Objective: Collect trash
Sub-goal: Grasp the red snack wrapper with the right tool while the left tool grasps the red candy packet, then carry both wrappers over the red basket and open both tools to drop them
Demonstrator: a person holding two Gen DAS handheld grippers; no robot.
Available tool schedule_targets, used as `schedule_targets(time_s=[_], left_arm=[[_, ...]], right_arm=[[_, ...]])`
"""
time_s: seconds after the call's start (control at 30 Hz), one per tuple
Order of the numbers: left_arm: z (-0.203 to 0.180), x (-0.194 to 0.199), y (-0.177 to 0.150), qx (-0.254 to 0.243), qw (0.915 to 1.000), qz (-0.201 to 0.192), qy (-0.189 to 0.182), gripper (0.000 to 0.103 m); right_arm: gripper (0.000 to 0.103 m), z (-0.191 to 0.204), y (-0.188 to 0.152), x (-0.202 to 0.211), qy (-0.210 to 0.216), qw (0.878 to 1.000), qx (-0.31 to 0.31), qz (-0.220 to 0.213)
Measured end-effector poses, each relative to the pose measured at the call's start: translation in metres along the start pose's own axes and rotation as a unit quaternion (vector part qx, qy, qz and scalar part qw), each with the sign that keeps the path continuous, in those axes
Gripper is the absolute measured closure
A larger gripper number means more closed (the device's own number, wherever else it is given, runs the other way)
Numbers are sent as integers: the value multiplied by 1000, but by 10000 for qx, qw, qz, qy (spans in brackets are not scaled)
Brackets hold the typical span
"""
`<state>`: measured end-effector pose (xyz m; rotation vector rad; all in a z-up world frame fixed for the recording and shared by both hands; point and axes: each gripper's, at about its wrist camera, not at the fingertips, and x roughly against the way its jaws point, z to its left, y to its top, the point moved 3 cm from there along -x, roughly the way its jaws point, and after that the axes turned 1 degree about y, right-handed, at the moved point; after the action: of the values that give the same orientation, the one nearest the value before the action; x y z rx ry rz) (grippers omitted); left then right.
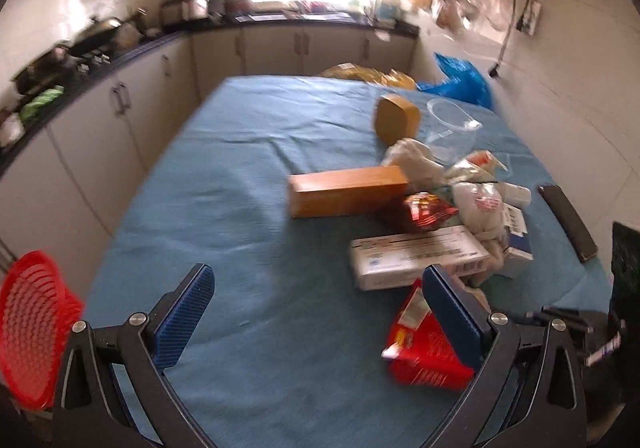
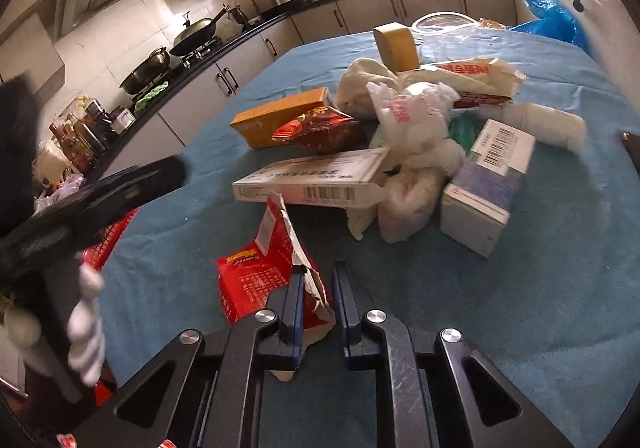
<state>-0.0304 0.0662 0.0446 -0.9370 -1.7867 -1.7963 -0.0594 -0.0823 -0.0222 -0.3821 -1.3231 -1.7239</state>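
Observation:
A pile of trash lies on the blue tablecloth [image 1: 240, 176]: an orange box [image 1: 346, 190], a white barcode box [image 1: 416, 256], crumpled white bags [image 2: 412, 120], a dark red wrapper [image 2: 320, 130]. A torn red packet [image 2: 260, 268] lies nearest, and it also shows in the left wrist view [image 1: 424, 348]. My right gripper [image 2: 318, 288] is nearly shut on the packet's torn edge. My left gripper [image 1: 316, 312] is open and empty above the cloth, its right finger in front of the red packet. A red basket [image 1: 32, 332] sits at the table's left edge.
A tan box [image 1: 396, 118] and a clear plastic container [image 1: 452, 128] stand behind the pile. A white and blue box [image 2: 488, 184] lies right of the bags. A dark phone [image 1: 568, 222] lies at the right edge. Kitchen counters [image 1: 120, 60] with pans run along the left and back.

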Motion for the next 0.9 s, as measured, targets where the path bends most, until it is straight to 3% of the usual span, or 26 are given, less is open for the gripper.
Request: schedule_targets(time_s=[0.23, 0.47, 0.5, 0.57, 0.6, 0.73, 0.9], left_arm=[[-40, -48, 26, -76, 9981, 363, -497, 0], [-72, -74, 35, -558, 9975, 423, -121, 0], [-73, -75, 35, -561, 9975, 425, -110, 5], [-71, -77, 35, -514, 9973, 496, -160, 34], [-69, -79, 34, -423, 9970, 582, -286, 58], [-58, -74, 30, -103, 9973, 602, -416, 69], [-41, -44, 22, 174, 9975, 375, -576, 70]], right_arm=[[90, -15, -8, 11, 5, 9998, -169, -42], [90, -20, -6, 8, 93, 9998, -184, -26], [90, -19, -6, 8, 80, 9998, -157, -37], [90, -18, -7, 9, 68, 9999, -127, -56], [90, -18, -8, 9, 61, 9999, -112, -70], [92, -11, -11, 15, -21, 9999, -13, -143], [95, -3, -16, 26, -81, 9997, 25, -248]])
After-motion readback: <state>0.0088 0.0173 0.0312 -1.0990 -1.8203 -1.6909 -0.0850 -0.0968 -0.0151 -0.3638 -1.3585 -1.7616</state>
